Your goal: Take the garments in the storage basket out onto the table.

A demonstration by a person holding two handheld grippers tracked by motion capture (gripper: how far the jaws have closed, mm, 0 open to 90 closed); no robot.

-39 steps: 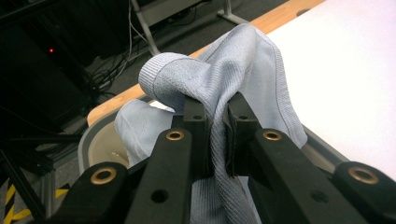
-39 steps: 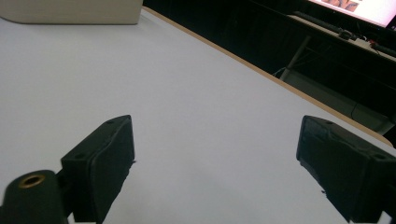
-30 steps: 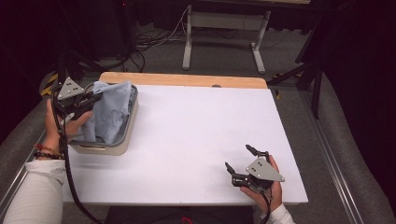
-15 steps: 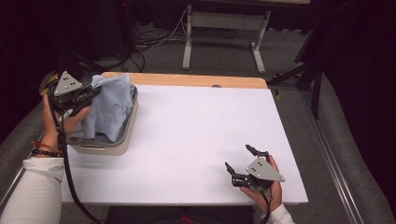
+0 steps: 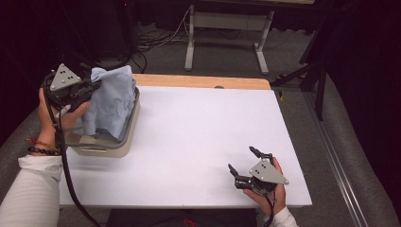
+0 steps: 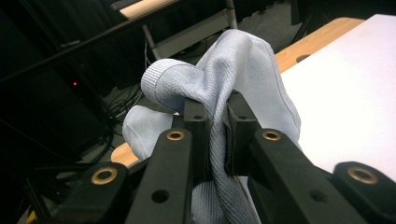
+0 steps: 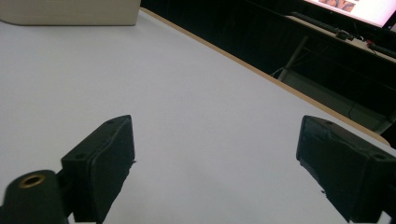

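Note:
A pale blue cloth [image 5: 112, 101] hangs out of a beige bin [image 5: 104, 147] at the table's left edge. My left gripper [image 5: 90, 87] is shut on the cloth's upper part and holds it above the bin. In the left gripper view the cloth [image 6: 233, 74] is pinched between the two black jaws of the left gripper [image 6: 215, 126], and a ribbed hem curls over to the left. My right gripper [image 5: 242, 161] rests low near the table's front right, open, with only bare white table between its jaws [image 7: 215, 158].
The white table [image 5: 203, 127] has a wooden strip along its far edge. A metal stand [image 5: 227, 28] and cables lie on the floor behind the table. The bin's corner [image 7: 70, 11] shows at the top left of the right gripper view.
My left gripper has risen with the cloth, pulling more of it up out of the bin. The right gripper has stayed where it was.

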